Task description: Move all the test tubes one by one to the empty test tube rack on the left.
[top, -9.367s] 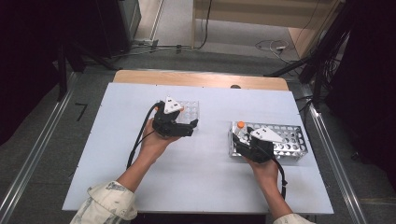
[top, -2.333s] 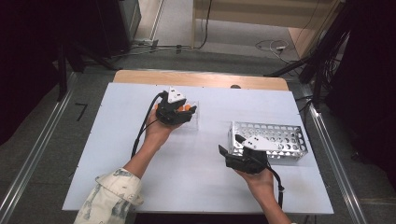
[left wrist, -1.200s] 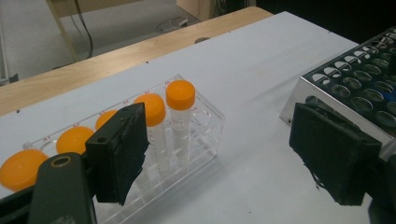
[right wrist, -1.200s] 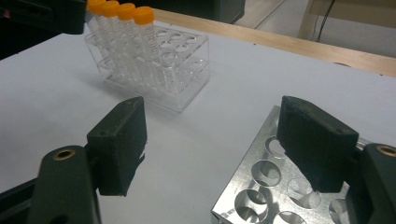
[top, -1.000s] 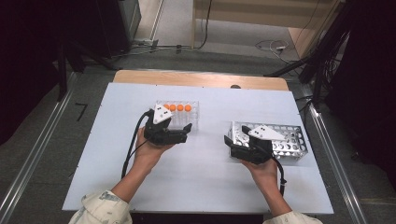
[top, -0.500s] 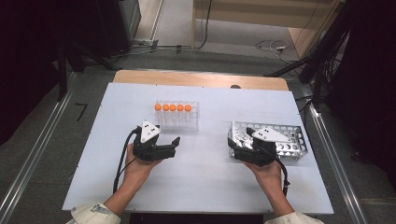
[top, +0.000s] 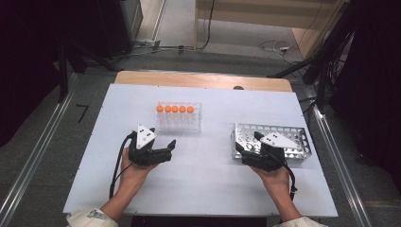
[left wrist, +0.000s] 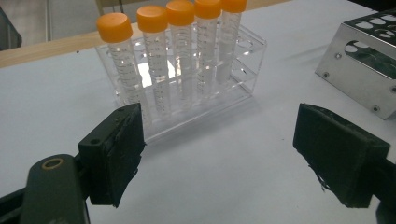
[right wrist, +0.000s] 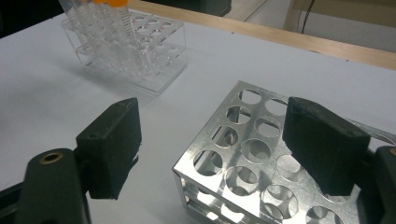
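A clear plastic rack (top: 178,118) holds several orange-capped tubes (left wrist: 166,60) in a row at the table's middle back. My left gripper (top: 166,150) is in front of it and apart from it, open, with nothing between its pads (left wrist: 116,154). A bare metal rack (top: 274,138) with round holes sits at the right. My right gripper (top: 246,143) is at that rack's near left corner (right wrist: 210,158); its jaws have just been opening and stand wide, with the corner below the gap and nothing gripped. The clear rack (right wrist: 126,46) shows farther off in the right gripper view.
The white table top (top: 208,184) ends in a wooden strip (top: 203,79) at the back. Cables trail from both grippers toward the person's forearms. Dark floor and metal rails flank the table.
My left gripper has drawn back from the clear rack toward the table's front and sunk lower, so the row of tubes now stands uncovered. The right gripper has stayed at the metal rack.
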### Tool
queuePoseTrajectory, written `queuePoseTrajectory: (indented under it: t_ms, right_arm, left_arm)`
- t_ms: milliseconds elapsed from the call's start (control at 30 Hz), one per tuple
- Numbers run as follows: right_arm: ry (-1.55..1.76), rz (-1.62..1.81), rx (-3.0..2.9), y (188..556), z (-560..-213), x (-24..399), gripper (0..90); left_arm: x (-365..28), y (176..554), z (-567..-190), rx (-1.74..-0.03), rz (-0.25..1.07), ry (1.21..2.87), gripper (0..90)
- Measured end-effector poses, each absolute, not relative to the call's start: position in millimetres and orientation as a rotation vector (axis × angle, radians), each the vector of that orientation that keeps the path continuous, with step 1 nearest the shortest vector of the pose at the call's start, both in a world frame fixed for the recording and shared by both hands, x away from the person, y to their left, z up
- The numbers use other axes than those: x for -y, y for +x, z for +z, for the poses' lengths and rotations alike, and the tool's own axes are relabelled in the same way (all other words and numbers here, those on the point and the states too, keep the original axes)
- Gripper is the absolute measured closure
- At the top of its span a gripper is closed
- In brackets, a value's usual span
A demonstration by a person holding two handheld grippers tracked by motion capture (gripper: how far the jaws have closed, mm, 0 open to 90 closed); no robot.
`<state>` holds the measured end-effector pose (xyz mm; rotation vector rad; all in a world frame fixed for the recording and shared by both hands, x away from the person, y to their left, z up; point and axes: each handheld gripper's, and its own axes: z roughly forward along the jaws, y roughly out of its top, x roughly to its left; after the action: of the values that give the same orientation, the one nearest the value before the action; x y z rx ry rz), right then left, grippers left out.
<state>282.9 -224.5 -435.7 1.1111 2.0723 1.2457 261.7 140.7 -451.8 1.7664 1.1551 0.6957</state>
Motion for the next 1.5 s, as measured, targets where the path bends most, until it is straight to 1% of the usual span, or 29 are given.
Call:
queuePoseTrajectory:
  t_ms: [633,1500]
  right_arm:
    - [1.149,1.243,-2.047,276,-437,242,18.0]
    - [1.194,1.211,-1.985,269,-439,269,18.0]
  left_arm:
    - [-153,254,-451,-1.172,0.696,1.733,17.1]
    - [-164,245,-454,-1.177,0.709,1.73,17.2]
